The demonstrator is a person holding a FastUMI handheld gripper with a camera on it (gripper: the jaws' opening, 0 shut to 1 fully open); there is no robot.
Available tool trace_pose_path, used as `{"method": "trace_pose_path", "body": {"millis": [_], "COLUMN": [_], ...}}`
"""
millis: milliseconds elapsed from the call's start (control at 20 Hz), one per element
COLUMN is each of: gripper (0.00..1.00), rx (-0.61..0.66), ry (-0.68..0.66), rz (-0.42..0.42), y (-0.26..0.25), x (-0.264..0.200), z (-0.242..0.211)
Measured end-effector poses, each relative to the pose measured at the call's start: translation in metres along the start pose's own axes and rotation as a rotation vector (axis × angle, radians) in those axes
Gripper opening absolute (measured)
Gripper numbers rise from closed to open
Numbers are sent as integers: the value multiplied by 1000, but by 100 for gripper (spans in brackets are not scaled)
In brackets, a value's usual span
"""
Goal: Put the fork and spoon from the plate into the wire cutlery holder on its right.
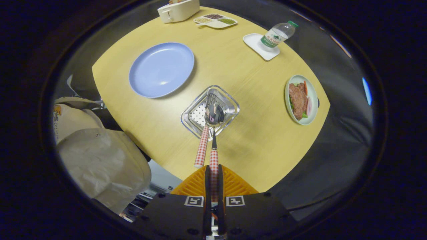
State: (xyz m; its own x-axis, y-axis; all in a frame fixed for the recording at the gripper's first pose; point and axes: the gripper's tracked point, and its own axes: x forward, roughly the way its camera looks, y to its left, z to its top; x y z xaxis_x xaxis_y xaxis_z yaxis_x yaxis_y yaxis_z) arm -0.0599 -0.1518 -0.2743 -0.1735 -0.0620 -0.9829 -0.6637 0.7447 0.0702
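Two checked-handled utensils meet at mid-frame: left of them lies the blue plate (161, 69), bare, on the yellow tabletop (240, 146). At centre the fork (202, 146) leans in the wire cutlery holder (209, 111). Just right of it, the jaws of the gripper (214, 173) are closed tight on the spoon (214, 146), its bowl over the holder.

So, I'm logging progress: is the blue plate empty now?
Empty: the round blue plate is bare. Both checked-handled utensils reach into the wire cutlery holder, with the tongs shut on one handle.
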Motion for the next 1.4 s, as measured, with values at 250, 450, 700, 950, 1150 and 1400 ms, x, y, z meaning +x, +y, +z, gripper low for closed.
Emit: {"method": "trace_pose_path", "body": {"millis": [250,450,700,950,1150,1400], "gripper": [12,16,23,65,97,98], "rx": [-14,-9,27,86,154,270], "ry": [30,22,-15,-84,-164,-332], "rz": [3,4,1,8,4,-51], "y": [0,-1,-4,-5,-3,-3], "x": [5,5,6,-2,-12,-31], "z": [7,14,24,32,36,47]}}
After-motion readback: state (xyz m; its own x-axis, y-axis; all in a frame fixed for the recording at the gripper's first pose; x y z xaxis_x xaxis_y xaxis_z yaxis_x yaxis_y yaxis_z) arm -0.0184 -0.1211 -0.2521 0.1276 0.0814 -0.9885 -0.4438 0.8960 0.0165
